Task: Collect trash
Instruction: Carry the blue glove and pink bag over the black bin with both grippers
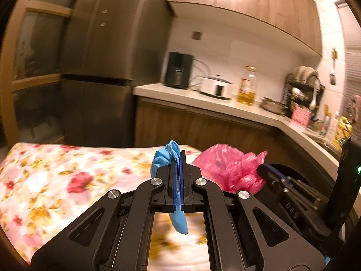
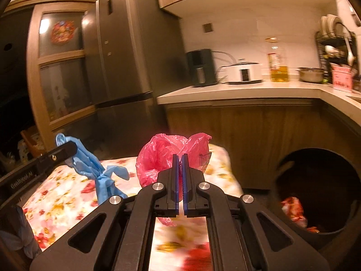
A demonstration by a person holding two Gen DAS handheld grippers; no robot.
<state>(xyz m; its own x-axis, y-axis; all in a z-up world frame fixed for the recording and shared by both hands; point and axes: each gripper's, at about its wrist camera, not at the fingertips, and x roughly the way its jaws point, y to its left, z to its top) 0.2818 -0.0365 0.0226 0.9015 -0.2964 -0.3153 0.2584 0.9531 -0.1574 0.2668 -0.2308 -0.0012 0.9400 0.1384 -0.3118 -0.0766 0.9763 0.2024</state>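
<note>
Clamping one blue glove (image 1: 165,157), left gripper (image 1: 179,158); right gripper (image 2: 180,160) pinches one pink bag (image 2: 155,158).

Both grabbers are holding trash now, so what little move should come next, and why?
Probably carry the right gripper rightward over the black bin, since it is shut on the pink plastic bag and the bin's open mouth sits just to its right. The left gripper, clamped on the blue glove, could follow.

I see a crumpled blue glove (image 1: 163,158) dangling limp from my left grip and a bunched pink plastic bag (image 2: 171,155) pinched in my right, both above the floral cloth, near the dark bin (image 2: 315,192) holding trash.
</note>
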